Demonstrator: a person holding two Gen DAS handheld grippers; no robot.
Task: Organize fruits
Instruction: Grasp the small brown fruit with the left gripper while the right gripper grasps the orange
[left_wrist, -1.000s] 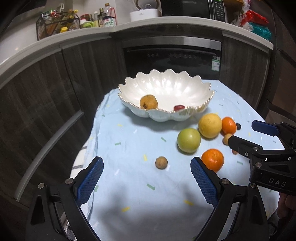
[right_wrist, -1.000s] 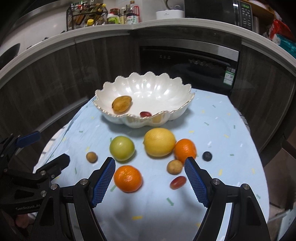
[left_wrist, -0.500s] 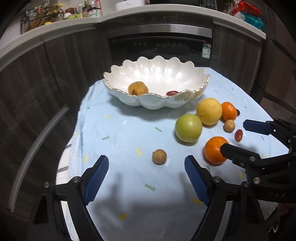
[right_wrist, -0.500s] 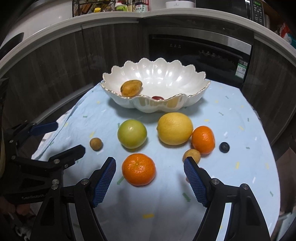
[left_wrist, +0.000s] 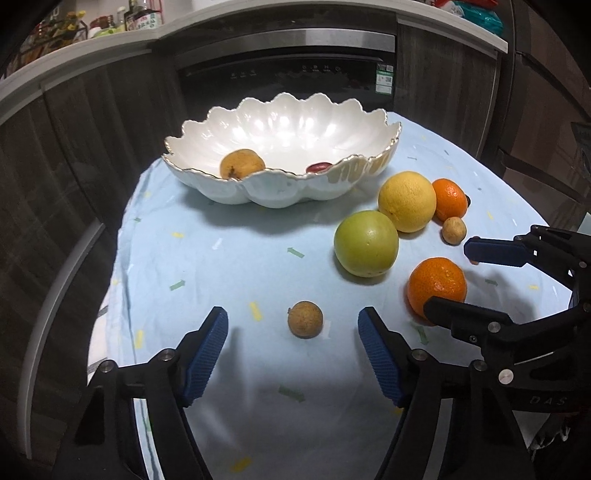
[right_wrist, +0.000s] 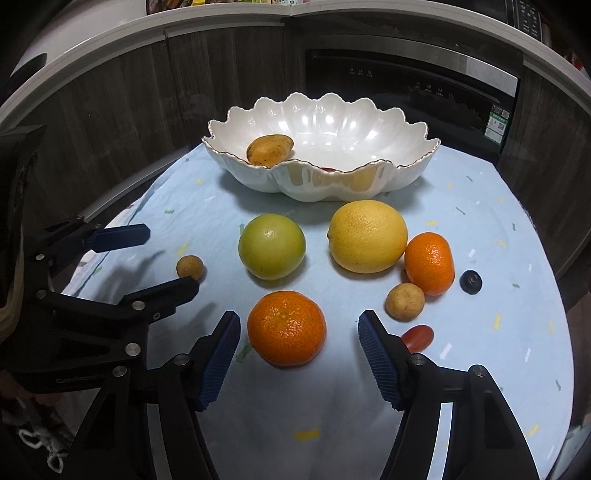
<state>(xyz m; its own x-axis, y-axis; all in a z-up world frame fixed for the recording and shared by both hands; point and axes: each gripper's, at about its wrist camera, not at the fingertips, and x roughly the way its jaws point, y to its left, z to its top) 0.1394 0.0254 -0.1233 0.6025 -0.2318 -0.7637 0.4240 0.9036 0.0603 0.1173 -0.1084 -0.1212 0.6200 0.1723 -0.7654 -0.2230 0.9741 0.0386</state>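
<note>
A small brown longan (left_wrist: 305, 318) lies on the blue cloth between the fingertips of my left gripper (left_wrist: 291, 332). The jaws are closing and the pads stand apart from it on both sides. My right gripper (right_wrist: 297, 328) straddles an orange mandarin (right_wrist: 286, 328); its jaws are closing too, with gaps left at both pads. Behind them stands the white scalloped bowl (left_wrist: 258, 192) (right_wrist: 314, 184), holding a yellow-brown fruit (right_wrist: 269, 149) and a small red one (left_wrist: 318, 167). Each gripper shows in the other's view: the right gripper (left_wrist: 447, 277), the left gripper (right_wrist: 171, 258).
Loose on the cloth are a green apple (right_wrist: 272, 246), a big yellow citrus (right_wrist: 367, 236), a second mandarin (right_wrist: 429, 263), another longan (right_wrist: 405, 301), a red grape tomato (right_wrist: 417, 338) and a blueberry (right_wrist: 470, 281). Dark cabinets and an oven stand behind the round table.
Both grippers have sunk toward the cloth and their jaws have narrowed. The longan now lies between the left fingers and the mandarin between the right fingers.
</note>
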